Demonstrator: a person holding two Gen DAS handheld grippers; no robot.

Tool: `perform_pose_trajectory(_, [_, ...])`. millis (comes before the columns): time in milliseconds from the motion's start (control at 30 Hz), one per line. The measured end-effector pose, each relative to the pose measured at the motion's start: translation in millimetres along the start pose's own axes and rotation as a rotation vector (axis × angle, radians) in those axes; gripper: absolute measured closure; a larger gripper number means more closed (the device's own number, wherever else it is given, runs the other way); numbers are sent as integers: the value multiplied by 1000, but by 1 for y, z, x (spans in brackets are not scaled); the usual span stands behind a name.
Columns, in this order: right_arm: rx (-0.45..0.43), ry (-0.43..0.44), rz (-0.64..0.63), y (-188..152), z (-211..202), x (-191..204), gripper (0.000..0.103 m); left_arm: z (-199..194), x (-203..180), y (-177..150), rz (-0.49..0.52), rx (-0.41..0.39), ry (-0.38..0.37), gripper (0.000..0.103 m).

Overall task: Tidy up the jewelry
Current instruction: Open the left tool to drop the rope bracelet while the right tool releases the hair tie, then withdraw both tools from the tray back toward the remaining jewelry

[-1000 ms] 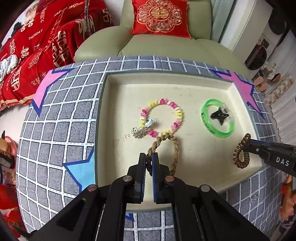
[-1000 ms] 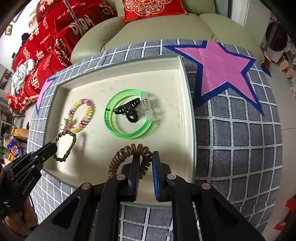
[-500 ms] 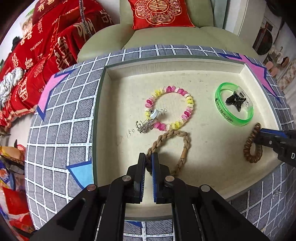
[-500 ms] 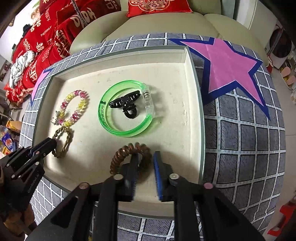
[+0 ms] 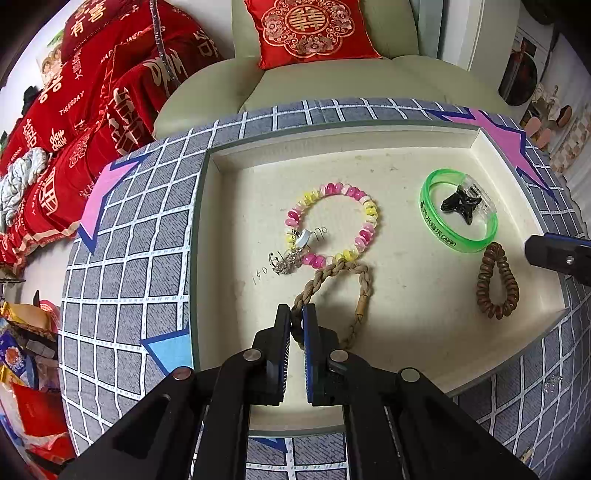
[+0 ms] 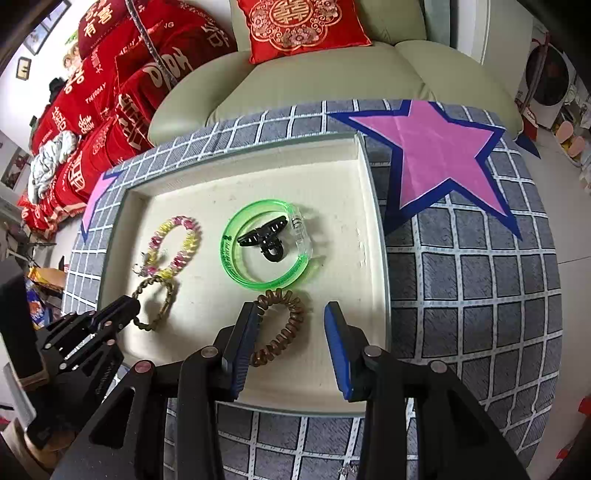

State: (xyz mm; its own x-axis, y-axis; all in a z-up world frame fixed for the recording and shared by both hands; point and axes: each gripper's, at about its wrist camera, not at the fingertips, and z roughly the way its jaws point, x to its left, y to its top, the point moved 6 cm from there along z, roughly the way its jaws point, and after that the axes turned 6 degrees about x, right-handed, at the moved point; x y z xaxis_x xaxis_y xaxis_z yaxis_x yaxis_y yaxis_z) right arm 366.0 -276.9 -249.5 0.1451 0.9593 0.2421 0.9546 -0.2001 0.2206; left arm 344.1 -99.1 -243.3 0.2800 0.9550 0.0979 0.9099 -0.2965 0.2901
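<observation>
A cream tray (image 5: 388,142) (image 6: 373,206) holds the jewelry. My left gripper (image 5: 296,314) is shut on a braided tan rope bracelet (image 5: 364,284), which also shows in the right wrist view (image 6: 168,295). A pink and yellow bead bracelet (image 5: 369,221) (image 6: 192,236) lies just beyond it with a small silver charm (image 5: 286,260). A green bangle (image 5: 454,240) (image 6: 236,273) rings a black hair claw (image 5: 460,203) (image 6: 264,238). My right gripper (image 6: 291,314) is open over a brown coil hair tie (image 6: 291,325) (image 5: 495,280) that lies on the tray.
The tray sits on a grey grid cloth (image 6: 480,295) with a pink star (image 6: 436,155). A beige armchair with a red cushion (image 5: 306,29) stands behind. Red bedding (image 5: 74,122) lies at the left.
My right gripper has opened and let go of the brown hair tie, which now lies on the tray. My left gripper stays shut on the rope bracelet.
</observation>
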Motion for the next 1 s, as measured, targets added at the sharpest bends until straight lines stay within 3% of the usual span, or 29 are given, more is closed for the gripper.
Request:
perform_pose_trajectory(133, [-16, 10, 8, -1, -9, 1, 61, -5, -1, 1, -1, -17, -3, 87])
perform_pose_trajectory(167, [-20, 11, 10, -2, -11, 0, 60, -6, -1, 2, -1, -19, -5, 75])
perform_pose_trajectory(200, [-22, 12, 12, -2, -12, 0, 60, -7, -1, 1, -4, -18, -7, 19])
perform_pose_trajectory(233, [-26, 16, 17, -3, -14, -1, 60, -10, 1, 2, -13, -26, 1, 0])
perform_pose_trajectory(267, [-28, 18, 21, -3, -15, -1, 59, -18, 3, 3, -22, -73, 23, 0])
perform_pose_trajectory(433, [-43, 20, 32, -5, -22, -2, 54, -28, 4, 3, -18, -85, 22, 0])
perform_pose_trajectory(500, [-50, 24, 41, -6, -26, -2, 46, -34, 5, 1, -24, -93, 28, 0])
perform_pose_trajectory(567, [-57, 35, 48, -7, -30, -2, 31, -40, 5, -2, -25, -96, 26, 0])
perform_pose_trajectory(667, [-67, 50, 57, -12, -37, -1, 21, -51, 6, -8, -25, -105, 26, 0])
perform_pose_trajectory(1000, [-110, 90, 82, -43, -73, 1, 16, -87, 8, -53, 0, -131, 0, 0])
